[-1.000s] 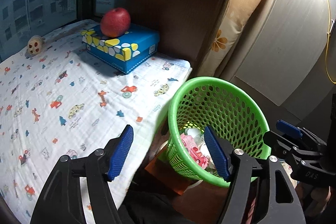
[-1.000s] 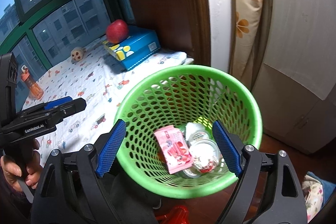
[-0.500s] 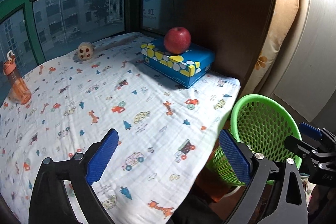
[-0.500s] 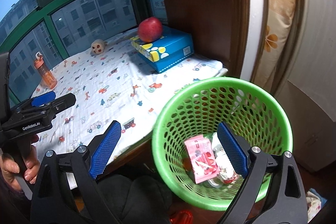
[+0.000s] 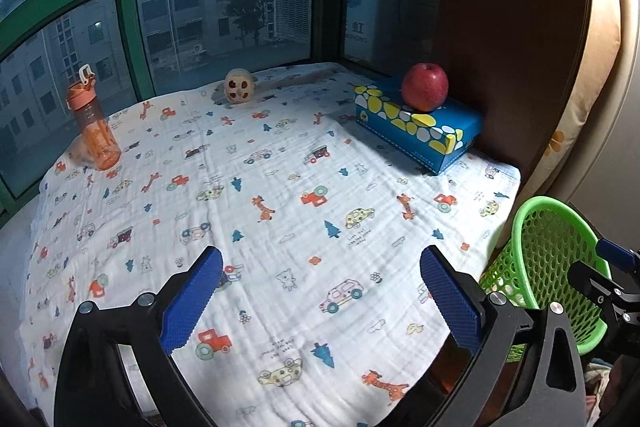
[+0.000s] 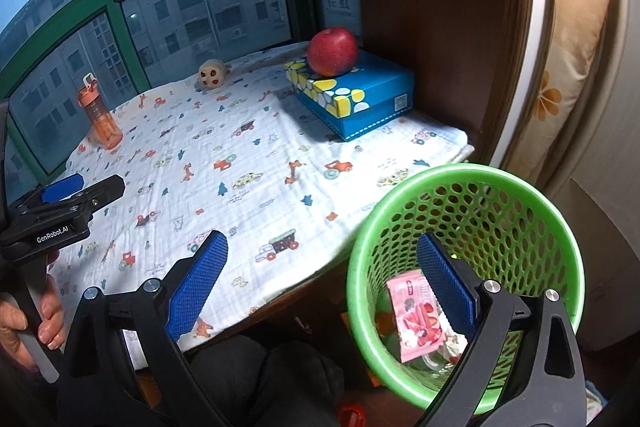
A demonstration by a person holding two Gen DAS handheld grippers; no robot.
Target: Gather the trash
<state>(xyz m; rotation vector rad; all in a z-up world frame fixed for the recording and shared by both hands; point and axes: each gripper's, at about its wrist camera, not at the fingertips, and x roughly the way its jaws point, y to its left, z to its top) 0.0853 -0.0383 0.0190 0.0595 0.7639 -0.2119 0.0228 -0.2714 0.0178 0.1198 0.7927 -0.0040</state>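
A green mesh basket (image 6: 460, 173) stands on the floor by the right edge of a low table. A pink wrapper (image 6: 412, 315) and clear plastic cups lie in its bottom. My right gripper (image 6: 322, 241) hovers over the table's edge and the basket's left rim. Its jaws are opening and nothing is between them. My left gripper (image 5: 320, 259) hangs over the printed cloth (image 5: 280, 187), its jaws also opening with nothing between them. In the left wrist view the basket (image 5: 536, 227) shows at the far right, partly behind the right gripper's finger.
A red apple (image 5: 425, 87) rests on a blue box (image 5: 420, 131) at the back right. An orange bottle (image 5: 92, 123) stands at the left and a small round toy (image 5: 239, 87) sits by the window. A dark wooden panel rises behind the box.
Both grippers swung left, away from the basket and over the table, and their jaws spread wider. The basket slid toward the right edge of both views.
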